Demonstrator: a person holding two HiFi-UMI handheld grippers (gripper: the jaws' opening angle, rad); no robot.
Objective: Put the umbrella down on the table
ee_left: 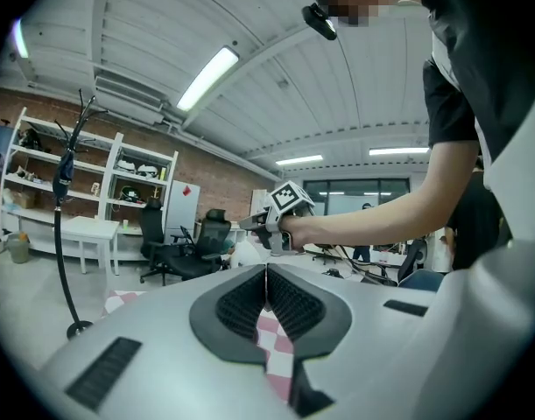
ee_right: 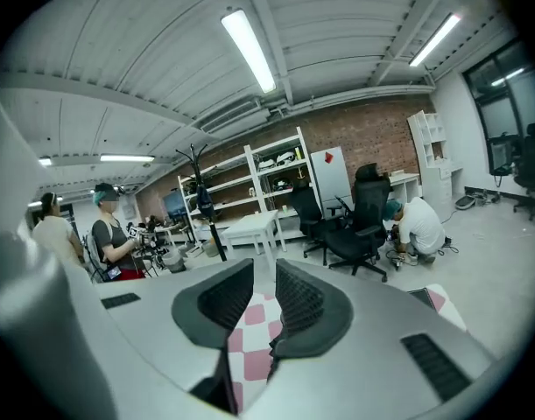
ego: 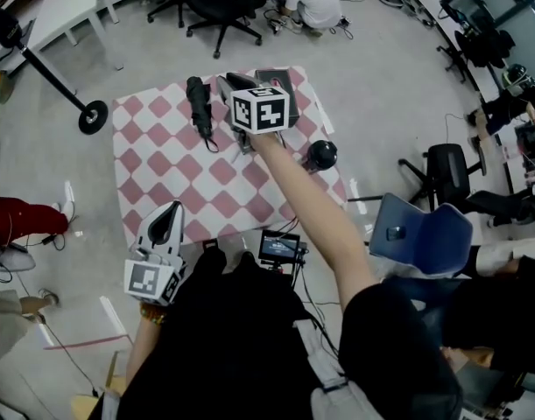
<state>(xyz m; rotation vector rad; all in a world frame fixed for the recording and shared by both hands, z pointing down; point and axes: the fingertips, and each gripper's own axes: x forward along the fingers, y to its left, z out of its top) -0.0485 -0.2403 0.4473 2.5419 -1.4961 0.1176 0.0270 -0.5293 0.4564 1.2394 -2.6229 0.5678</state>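
The umbrella (ego: 198, 105) lies flat on the table (ego: 162, 169), close to the far edge and nearer the far-left corner than the far-right one. It is a short, folded black roll of soft fabric, set lengthwise from the far edge toward the middle, with a thin cord loop trailing from its nearer end. The table is covered by a cloth of pink and white squares set on the diagonal. The right gripper (ee_right: 265, 291) is held out on a bare forearm above the far edge, right of the umbrella and not touching it. Its two ribbed black pads, set in smooth grey shells, stand slightly apart with only the checked cloth showing through the narrow gap. The left gripper (ee_left: 266, 274) sits by the near-left corner, well away from the umbrella. Its ribbed pads are pressed together with nothing between them. A white cube with black square markers sits on each gripper. A dark grey, box-like thing (ego: 280, 80) rests at the far edge just beyond the right gripper, a round, glossy black object (ego: 320, 154) sits near the right edge, and a small lit screen (ego: 278, 246) stands at the near edge.
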